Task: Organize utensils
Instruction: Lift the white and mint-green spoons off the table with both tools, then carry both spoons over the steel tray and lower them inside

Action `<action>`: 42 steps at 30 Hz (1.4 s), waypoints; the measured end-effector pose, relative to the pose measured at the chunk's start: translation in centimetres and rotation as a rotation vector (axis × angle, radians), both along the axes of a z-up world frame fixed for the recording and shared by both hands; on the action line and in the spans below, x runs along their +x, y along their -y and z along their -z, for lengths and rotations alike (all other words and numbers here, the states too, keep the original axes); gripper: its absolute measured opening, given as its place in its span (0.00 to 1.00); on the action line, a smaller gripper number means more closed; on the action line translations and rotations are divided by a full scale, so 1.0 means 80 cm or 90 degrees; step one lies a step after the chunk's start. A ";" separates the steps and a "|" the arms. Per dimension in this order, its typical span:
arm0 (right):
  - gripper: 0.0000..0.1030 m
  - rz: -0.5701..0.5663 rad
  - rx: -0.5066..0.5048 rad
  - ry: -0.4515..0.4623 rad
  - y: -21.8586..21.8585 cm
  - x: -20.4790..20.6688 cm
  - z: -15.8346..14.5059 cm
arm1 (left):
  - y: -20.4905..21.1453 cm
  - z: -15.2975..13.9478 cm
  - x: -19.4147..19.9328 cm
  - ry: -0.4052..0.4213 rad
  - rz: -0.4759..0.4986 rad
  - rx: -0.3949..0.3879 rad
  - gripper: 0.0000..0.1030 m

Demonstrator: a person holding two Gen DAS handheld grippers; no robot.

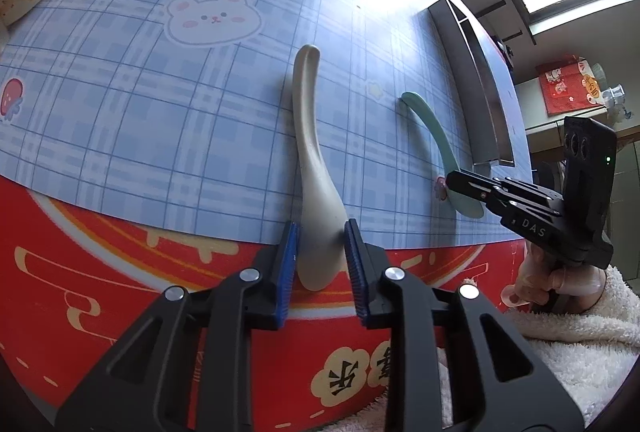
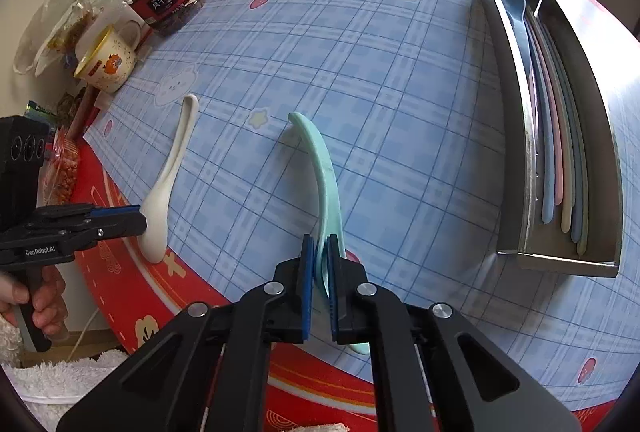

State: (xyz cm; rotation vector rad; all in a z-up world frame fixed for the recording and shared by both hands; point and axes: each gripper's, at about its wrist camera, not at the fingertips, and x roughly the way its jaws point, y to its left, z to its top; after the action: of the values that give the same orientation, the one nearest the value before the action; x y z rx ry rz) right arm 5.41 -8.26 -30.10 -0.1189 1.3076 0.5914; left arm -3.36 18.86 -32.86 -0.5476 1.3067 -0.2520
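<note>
Right wrist view: the right gripper [image 2: 319,274] is clamped on the bowl end of the mint-green plastic spoon [image 2: 320,167], ready to carry it to the long steel utensil tray [image 2: 560,256] off to its right. The left gripper [image 1: 320,264] straddles the cream ceramic soup spoon [image 1: 316,167], pads seemingly pressing its bowl. Two loose spoons; roughly five utensils already trayed.

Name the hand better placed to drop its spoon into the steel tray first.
Right. The right gripper is shut on the green spoon, and the steel tray lies on its side. The left gripper brackets the white spoon, farther off.
</note>
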 end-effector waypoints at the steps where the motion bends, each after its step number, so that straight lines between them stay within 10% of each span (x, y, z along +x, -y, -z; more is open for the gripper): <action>1: 0.06 0.005 0.005 -0.003 0.002 0.001 0.000 | 0.002 0.000 0.000 0.000 0.001 -0.005 0.25; 18: 0.06 0.006 0.021 -0.006 0.007 0.000 0.000 | 0.023 0.007 0.037 0.009 -0.020 -0.019 0.28; 33: 0.06 0.018 0.046 -0.018 0.017 0.002 0.002 | 0.081 -0.006 0.068 0.022 0.064 0.074 0.13; 42: 0.06 0.063 0.098 -0.014 0.040 0.005 -0.009 | 0.071 -0.032 0.063 0.063 0.020 0.028 0.13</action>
State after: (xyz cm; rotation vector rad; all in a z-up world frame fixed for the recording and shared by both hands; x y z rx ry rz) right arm 5.84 -11.45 -29.36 0.0787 1.2770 0.6084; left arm 1.70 13.21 -30.27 -0.4723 1.2228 -0.2731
